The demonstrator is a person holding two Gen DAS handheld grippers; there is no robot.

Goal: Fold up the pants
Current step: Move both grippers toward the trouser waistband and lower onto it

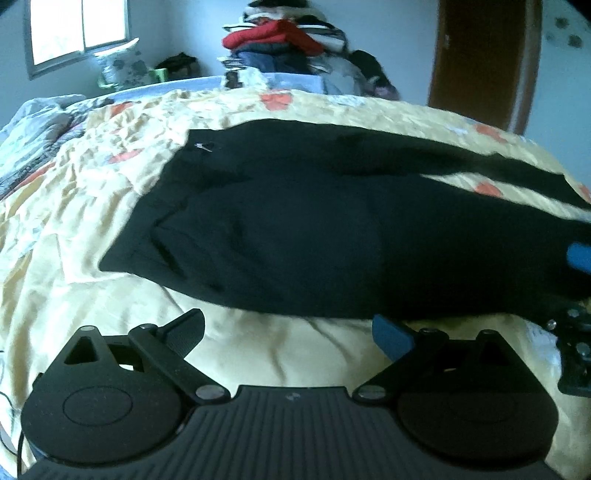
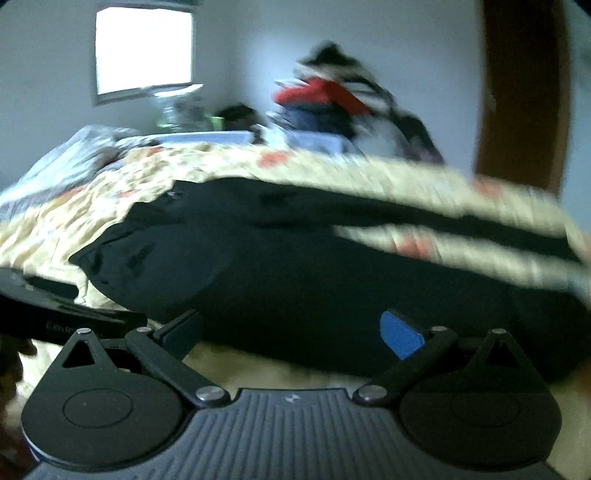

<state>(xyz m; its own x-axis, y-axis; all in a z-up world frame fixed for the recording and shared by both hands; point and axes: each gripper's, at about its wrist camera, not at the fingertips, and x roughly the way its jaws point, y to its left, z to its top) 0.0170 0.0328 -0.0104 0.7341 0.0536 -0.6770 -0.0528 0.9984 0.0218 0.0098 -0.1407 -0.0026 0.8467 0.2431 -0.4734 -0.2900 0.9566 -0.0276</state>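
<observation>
The left tool (image 1: 290, 330) is released, its fingers spread wide over the yellow bedspread (image 1: 74, 206) just short of the near edge of the black pants (image 1: 295, 229), which lie flat across the bed, waistband toward 9 o'clock and legs running out toward 3 o'clock; the right tool (image 2: 291, 334) hangs equally released at the pants' (image 2: 295, 288) near edge, gripping nothing

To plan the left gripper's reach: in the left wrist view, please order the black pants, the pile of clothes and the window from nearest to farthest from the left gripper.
1. black pants: spread on the bed, just ahead of the open left gripper.
2. pile of clothes: beyond the bed's far edge, centre.
3. window: on the back wall, upper left.
</observation>
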